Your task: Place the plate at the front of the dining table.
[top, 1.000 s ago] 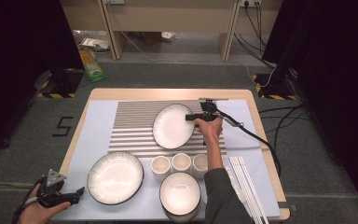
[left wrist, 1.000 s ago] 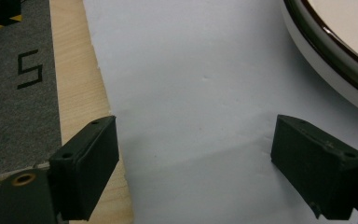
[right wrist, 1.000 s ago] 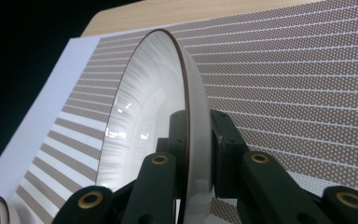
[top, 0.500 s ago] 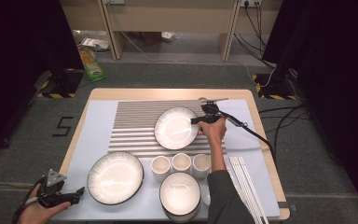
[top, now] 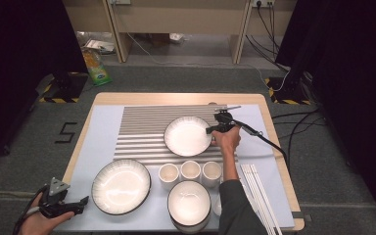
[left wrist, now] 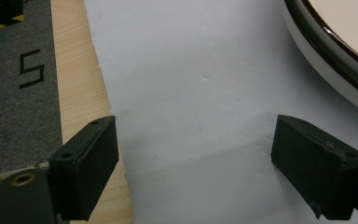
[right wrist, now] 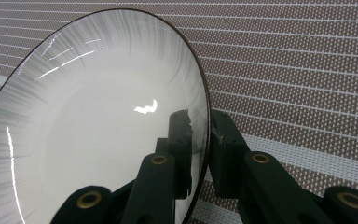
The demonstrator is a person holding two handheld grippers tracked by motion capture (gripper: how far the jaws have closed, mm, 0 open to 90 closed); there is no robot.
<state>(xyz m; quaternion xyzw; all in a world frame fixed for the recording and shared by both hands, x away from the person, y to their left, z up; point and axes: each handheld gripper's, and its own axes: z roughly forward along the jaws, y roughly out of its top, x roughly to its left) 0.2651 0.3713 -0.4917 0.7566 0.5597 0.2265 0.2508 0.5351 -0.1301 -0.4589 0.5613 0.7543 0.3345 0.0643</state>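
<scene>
Right gripper view: right gripper [right wrist: 199, 140] clamps plate [right wrist: 98, 121] rim at 3 o'clock; thin edge-hold risks slippage; left gripper [left wrist: 196, 154] gapes idle.

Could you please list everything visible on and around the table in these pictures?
Plate: 1, white with dark rim, on the striped mat, rim clamped.
Plate: 1, white with dark rim, front left.
Bowl: 1, white, front centre.
Cups: 3, white, in a row.
Chopsticks: several, white, front right.
Striped mat: 1, brown and white, table centre.
Table: 1, wooden.
Packet: 1, green, on the floor.
Right gripper: black, gripping the plate.
Left gripper: black, open, front left corner.
</scene>
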